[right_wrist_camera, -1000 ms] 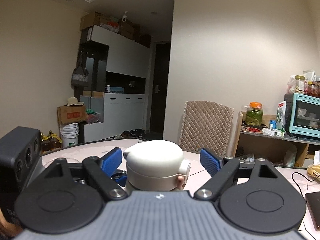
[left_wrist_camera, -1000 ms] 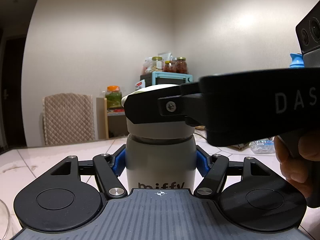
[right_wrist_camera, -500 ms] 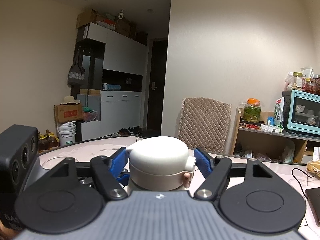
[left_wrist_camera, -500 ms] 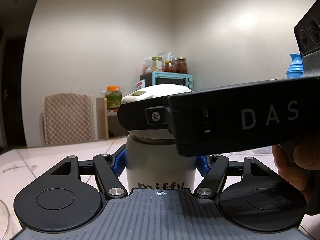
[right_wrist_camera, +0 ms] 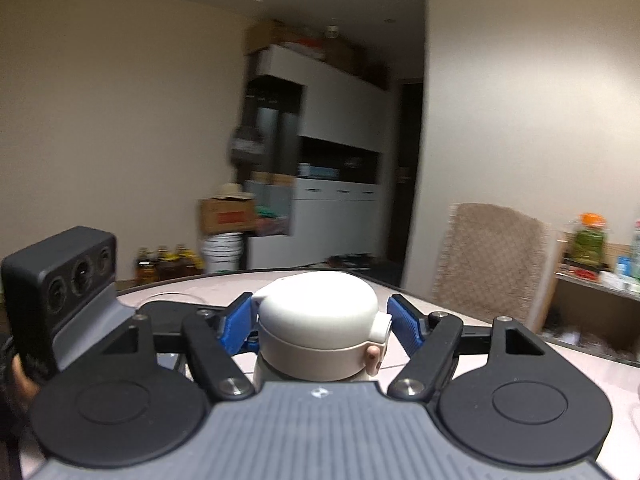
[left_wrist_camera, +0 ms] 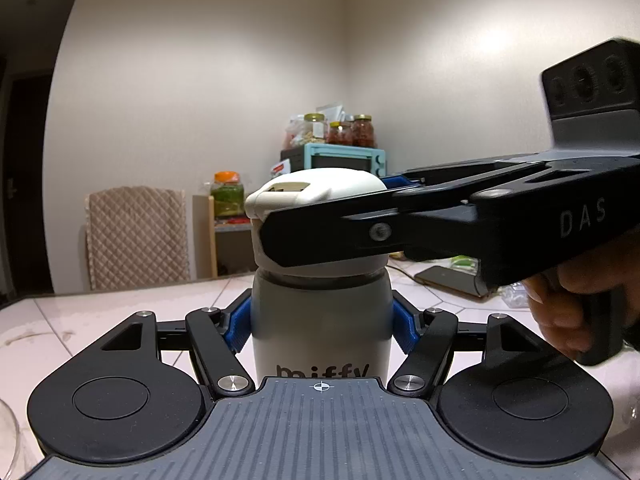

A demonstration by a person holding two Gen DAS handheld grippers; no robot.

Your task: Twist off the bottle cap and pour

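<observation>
A white "miffy" bottle (left_wrist_camera: 320, 328) stands upright on the pale tabletop. My left gripper (left_wrist_camera: 322, 320) is shut on its body, a blue pad on each side. The rounded white cap (left_wrist_camera: 316, 188) sits on the neck, and a dark seam shows beneath it. My right gripper (right_wrist_camera: 320, 320) comes in level from the right and is shut on the cap (right_wrist_camera: 320, 304), its blue pads (right_wrist_camera: 236, 322) pressing both sides. In the left wrist view one black finger (left_wrist_camera: 304, 236) of the right gripper crosses the cap's front. A hand (left_wrist_camera: 560, 312) holds the right gripper's handle.
A quilted chair (left_wrist_camera: 136, 236) stands behind the table. Further back is a shelf with a teal oven (left_wrist_camera: 340, 158) and jars. A dark flat device (left_wrist_camera: 444, 280) lies on the table at right, and a glass rim (left_wrist_camera: 8, 440) shows at the lower left edge.
The right gripper's jaws closed onto the cap, then it swung round the bottle's axis with the cap in its grip; the room slid rightward in its view. Left gripper and bottle body stayed still.
</observation>
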